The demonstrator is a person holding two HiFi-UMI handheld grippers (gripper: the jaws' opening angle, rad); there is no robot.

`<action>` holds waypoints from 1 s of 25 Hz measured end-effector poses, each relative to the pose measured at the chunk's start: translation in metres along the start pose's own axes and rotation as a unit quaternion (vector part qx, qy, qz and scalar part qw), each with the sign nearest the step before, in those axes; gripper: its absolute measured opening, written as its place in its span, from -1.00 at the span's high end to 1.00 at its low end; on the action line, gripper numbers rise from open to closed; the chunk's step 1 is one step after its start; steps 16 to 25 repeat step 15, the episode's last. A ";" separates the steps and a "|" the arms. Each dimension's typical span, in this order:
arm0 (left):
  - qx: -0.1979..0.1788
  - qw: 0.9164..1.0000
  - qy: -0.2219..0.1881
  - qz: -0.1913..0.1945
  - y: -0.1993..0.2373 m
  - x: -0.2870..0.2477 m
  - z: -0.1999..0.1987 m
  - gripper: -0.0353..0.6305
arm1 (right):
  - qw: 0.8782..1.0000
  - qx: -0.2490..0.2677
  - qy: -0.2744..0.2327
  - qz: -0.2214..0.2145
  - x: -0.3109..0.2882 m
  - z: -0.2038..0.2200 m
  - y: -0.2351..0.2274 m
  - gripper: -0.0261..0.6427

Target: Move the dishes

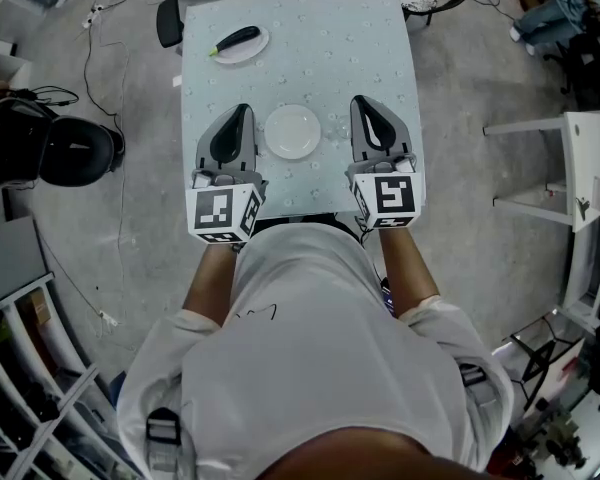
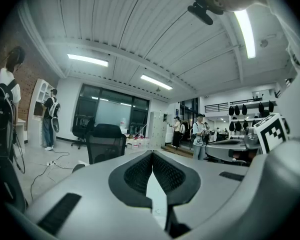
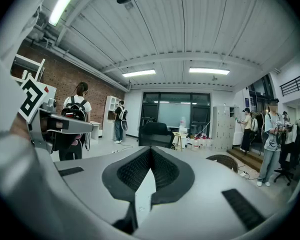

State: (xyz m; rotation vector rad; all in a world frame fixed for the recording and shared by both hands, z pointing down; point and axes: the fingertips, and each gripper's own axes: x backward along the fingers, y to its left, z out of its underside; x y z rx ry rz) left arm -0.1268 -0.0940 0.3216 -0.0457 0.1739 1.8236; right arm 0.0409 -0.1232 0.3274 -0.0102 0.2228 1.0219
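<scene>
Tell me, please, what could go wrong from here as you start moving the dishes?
1. The left gripper and right gripper are both shut and empty. The empty white plate between them lies flat on the tablecloth, so its low rim may be hard to catch and it could slide.
2. The far plate sits near the table's edge with a dark item across it, which tilting might tip off.

Plate (image 1: 293, 131) glossy white, smooth, ceramic-looking; tablecloth (image 1: 380, 58) pale, matt, speckled.
</scene>
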 end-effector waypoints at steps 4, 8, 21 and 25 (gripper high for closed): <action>0.000 1.000 0.003 0.002 -0.002 -0.001 0.001 0.84 | 1.000 0.001 0.001 -0.001 0.000 0.000 -0.002 0.93; 0.000 1.000 0.005 0.004 -0.001 -0.003 0.003 0.84 | 1.000 0.000 0.003 -0.001 -0.001 0.002 -0.001 0.93; 0.002 1.000 0.005 0.005 0.002 -0.009 0.003 0.84 | 1.000 0.003 0.005 0.002 -0.005 0.003 -0.007 0.93; 0.002 1.000 0.005 0.005 0.002 -0.009 0.003 0.84 | 1.000 0.003 0.005 0.002 -0.005 0.003 -0.007 0.93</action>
